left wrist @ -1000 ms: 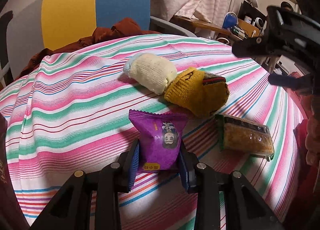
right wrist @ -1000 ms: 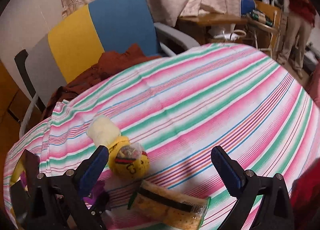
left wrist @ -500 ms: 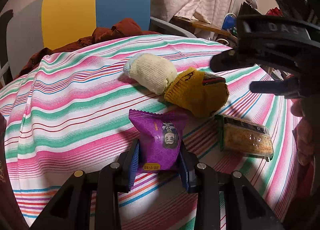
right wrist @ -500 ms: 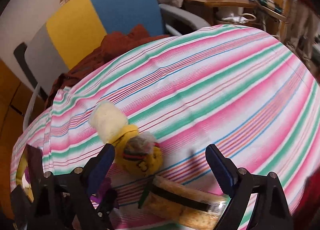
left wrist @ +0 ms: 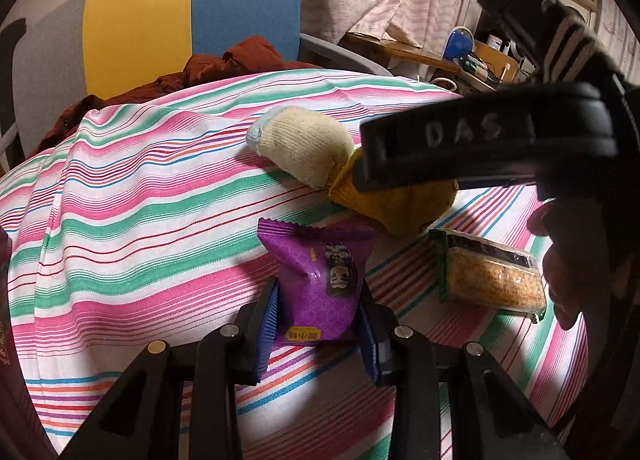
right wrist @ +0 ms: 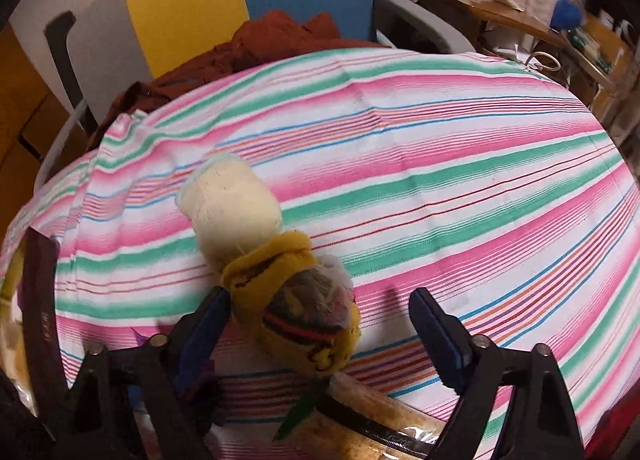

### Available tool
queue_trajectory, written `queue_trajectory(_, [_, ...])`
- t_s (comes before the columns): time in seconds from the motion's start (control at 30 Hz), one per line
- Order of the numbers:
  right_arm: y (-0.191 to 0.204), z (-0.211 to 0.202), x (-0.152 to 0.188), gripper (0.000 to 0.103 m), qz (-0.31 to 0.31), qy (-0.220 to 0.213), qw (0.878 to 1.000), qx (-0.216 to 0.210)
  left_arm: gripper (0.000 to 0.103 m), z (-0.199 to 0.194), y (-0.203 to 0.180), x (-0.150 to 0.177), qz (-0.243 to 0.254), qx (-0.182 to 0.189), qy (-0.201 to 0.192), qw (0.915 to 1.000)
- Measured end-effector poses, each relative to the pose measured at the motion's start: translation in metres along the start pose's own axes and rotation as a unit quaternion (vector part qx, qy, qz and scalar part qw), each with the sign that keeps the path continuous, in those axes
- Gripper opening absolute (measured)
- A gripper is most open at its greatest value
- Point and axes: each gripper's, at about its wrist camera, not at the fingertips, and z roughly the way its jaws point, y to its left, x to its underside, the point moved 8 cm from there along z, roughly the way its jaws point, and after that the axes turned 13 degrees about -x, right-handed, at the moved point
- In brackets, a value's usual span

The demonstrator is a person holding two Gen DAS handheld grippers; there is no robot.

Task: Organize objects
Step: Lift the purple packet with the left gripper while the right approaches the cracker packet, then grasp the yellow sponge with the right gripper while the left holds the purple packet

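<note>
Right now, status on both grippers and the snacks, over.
Left gripper shut on purple snack packet. Right gripper open, over yellow sock ball. Cracker pack on the cloth. Nothing blocking.

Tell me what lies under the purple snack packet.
The striped tablecloth shows beneath the purple snack packet, which the left gripper clamps; the table beneath the cloth is covered.

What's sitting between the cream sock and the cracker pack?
The yellow sock lies between the cream sock and the cracker pack, touching the cream one; the left wrist view shows it.
</note>
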Motion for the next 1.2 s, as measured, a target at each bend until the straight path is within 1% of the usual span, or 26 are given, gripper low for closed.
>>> queue_trajectory(0.1, [0.001,0.007,0.000,0.077,-0.014,0.009,1.000,0.006,0.036,0.000,0.000,0.000,-0.001,0.001,0.000,1.0000])
queue_trajectory(0.17, [0.002,0.008,0.000,0.074,-0.023,0.010,1.000,0.007,0.036,0.000,0.000,0.000,-0.001,0.002,0.000,1.0000])
queue_trajectory(0.23, [0.003,0.010,0.001,0.068,-0.029,0.015,0.999,0.004,0.036,0.000,-0.001,0.000,-0.001,0.001,0.000,1.0000])
queue_trajectory(0.3, [0.007,0.009,0.002,0.057,-0.043,0.016,0.999,0.005,0.037,0.000,0.000,0.000,0.000,0.001,0.000,1.0000])
queue_trajectory(0.33, [0.009,0.008,0.002,0.054,-0.050,0.014,0.999,0.005,0.037,0.000,0.000,0.000,0.000,0.000,0.000,1.0000])
queue_trajectory(0.4, [0.010,0.006,0.002,0.051,-0.056,0.013,0.998,0.009,0.037,0.000,0.000,0.000,0.000,0.000,-0.001,1.0000])
queue_trajectory(0.5, [0.010,0.003,0.002,0.048,-0.054,0.014,0.998,0.006,0.037,0.000,-0.001,0.001,0.002,-0.003,-0.002,1.0000])
queue_trajectory(0.67, [0.010,0.002,0.003,0.048,-0.042,0.018,0.999,-0.005,0.036,0.001,-0.001,0.000,0.009,-0.011,-0.002,0.9999])
queue_trajectory(0.73, [0.012,0.002,0.003,0.048,-0.043,0.018,0.999,-0.006,0.035,0.000,-0.001,0.000,0.011,-0.014,-0.002,0.9998])
queue_trajectory(0.87, [0.015,-0.006,0.000,0.047,-0.044,-0.002,0.999,-0.016,0.034,-0.002,0.002,0.001,0.006,-0.012,0.001,0.9999])
queue_trajectory(1.07, [0.022,-0.010,-0.001,0.047,-0.056,-0.012,0.998,-0.021,0.033,-0.013,0.012,0.009,0.008,-0.029,0.007,0.9995])
queue_trajectory(1.13, [0.023,-0.014,-0.003,0.047,-0.057,-0.022,0.998,-0.024,0.033,-0.019,0.018,0.013,0.004,-0.040,0.011,0.9991])
queue_trajectory(1.2, [0.022,-0.020,-0.005,0.047,-0.050,-0.034,0.998,-0.028,0.033,-0.030,0.022,0.016,-0.002,-0.038,0.007,0.9993])
